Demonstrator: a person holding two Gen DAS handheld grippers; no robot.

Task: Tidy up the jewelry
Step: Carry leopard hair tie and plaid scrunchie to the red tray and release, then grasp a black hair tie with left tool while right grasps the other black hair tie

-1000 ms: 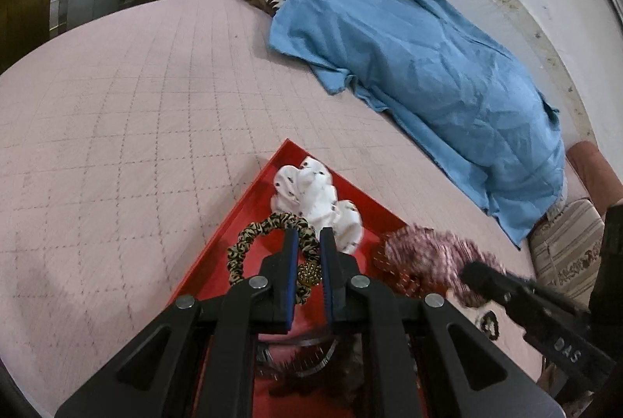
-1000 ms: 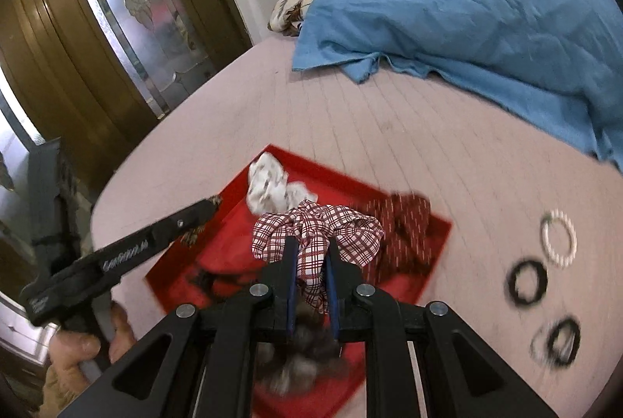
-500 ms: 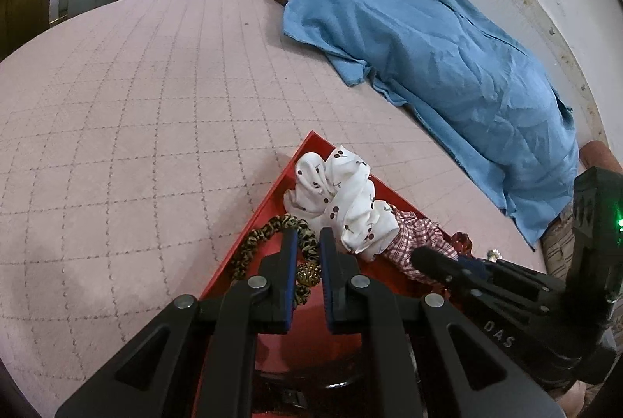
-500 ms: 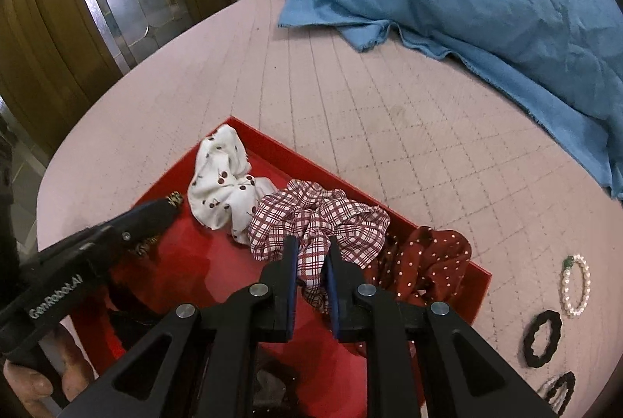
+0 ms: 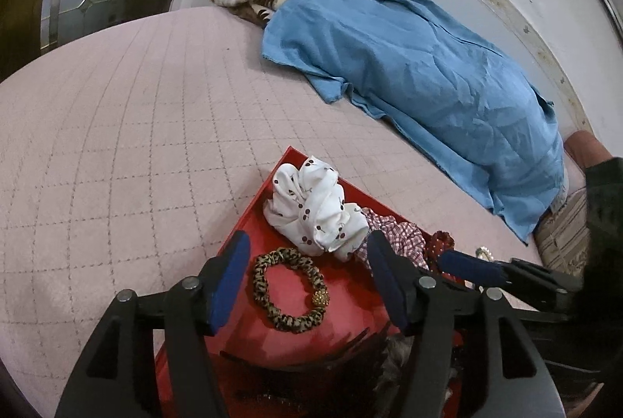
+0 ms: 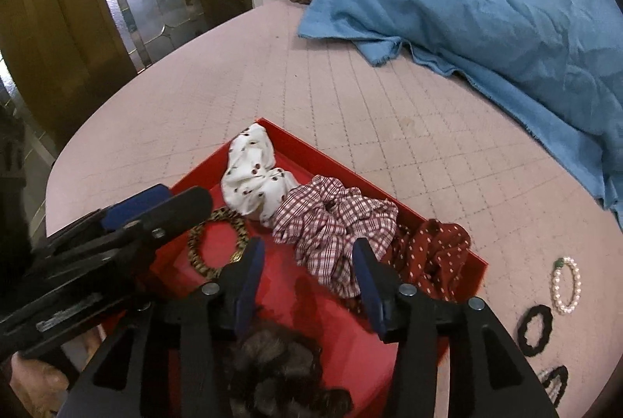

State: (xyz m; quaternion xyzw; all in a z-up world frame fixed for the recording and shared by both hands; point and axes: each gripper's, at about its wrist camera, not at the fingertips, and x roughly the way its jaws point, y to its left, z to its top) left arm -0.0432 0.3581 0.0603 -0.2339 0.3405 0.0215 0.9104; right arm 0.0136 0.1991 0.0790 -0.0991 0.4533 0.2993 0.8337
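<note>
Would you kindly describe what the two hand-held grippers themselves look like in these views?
Both match: the left hand-held gripper and the right hand-held gripper have matte black angular frames with triangular cut-outs and silver pivot screws. Each finger carries a flat dark blue pad. White lettering, too blurred to read, runs along the left one's side in the right wrist view. No cables show.

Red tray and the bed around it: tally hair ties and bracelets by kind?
Fabric scrunchies in the red tray: 3, white cherry, plaid, dark red dotted
Leopard hair tie: 1
Pearl bracelet: 1
Black hair ties on the bed: 2
Total: 7
</note>
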